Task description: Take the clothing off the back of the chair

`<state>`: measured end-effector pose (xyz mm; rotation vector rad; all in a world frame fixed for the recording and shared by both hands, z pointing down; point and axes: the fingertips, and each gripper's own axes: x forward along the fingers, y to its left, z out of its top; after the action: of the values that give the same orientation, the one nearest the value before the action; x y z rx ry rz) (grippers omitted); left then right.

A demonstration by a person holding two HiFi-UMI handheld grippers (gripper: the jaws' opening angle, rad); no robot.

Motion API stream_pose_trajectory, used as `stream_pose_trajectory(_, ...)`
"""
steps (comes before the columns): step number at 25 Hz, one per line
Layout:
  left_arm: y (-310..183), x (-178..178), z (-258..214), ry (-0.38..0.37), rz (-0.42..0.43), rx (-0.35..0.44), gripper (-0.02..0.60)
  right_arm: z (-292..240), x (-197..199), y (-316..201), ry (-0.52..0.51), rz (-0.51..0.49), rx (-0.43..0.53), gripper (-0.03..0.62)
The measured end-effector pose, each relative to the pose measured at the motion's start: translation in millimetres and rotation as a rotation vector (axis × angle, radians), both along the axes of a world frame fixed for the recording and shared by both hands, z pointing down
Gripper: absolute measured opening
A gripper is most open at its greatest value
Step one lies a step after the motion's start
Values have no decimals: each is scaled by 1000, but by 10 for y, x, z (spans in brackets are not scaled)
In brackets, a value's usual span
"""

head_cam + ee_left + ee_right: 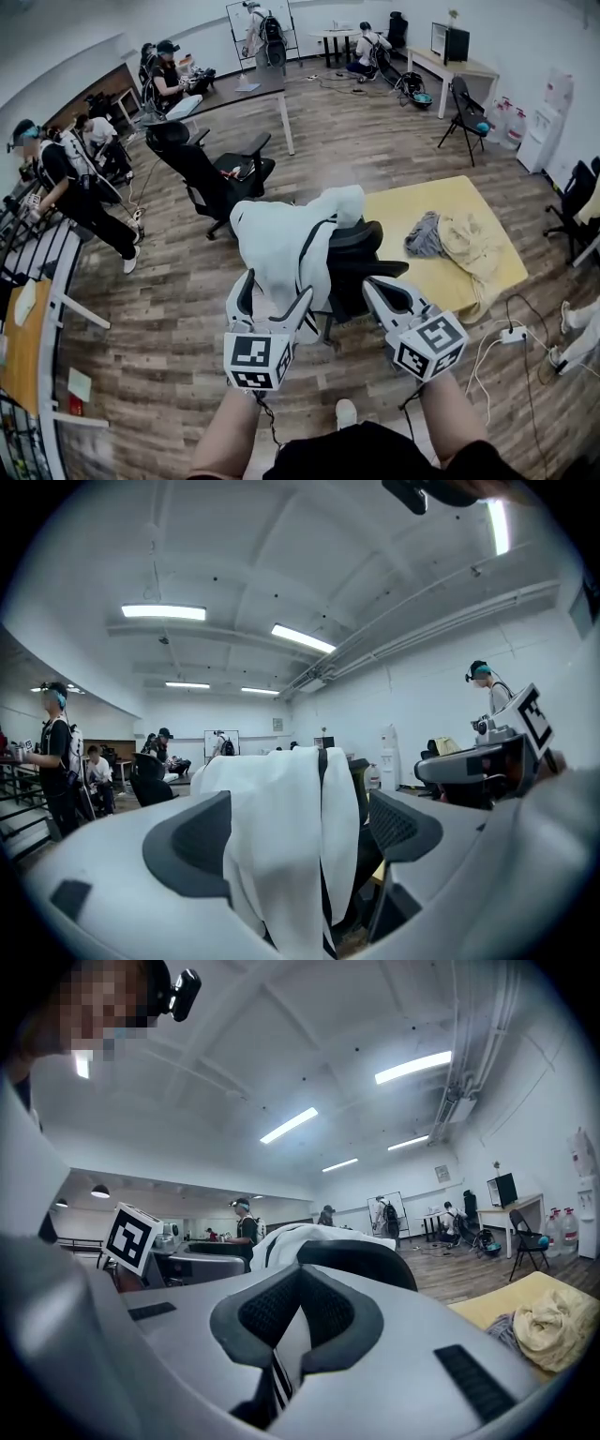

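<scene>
Yellow table point(405, 210) at right carries a grey garment point(427, 235) touching a crumpled cream garment point(475, 247). Second black office chair point(201, 171) stands near a desk point(251, 88), upper left. Folding chair point(466, 113) far right; power strip point(513, 335) on the floor.

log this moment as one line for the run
step: reach for white garment on chair back | left hand-held gripper: open, garment between jaws | right hand-held gripper: jaws together | garment not yet off
</scene>
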<state>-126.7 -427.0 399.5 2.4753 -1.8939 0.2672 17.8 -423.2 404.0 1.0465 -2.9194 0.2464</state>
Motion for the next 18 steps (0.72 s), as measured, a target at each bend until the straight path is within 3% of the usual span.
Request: stream_pose_trajectory(18,-738,-55,138,-22,-72,-44,480,139,130,-388,8,-11,-43,14)
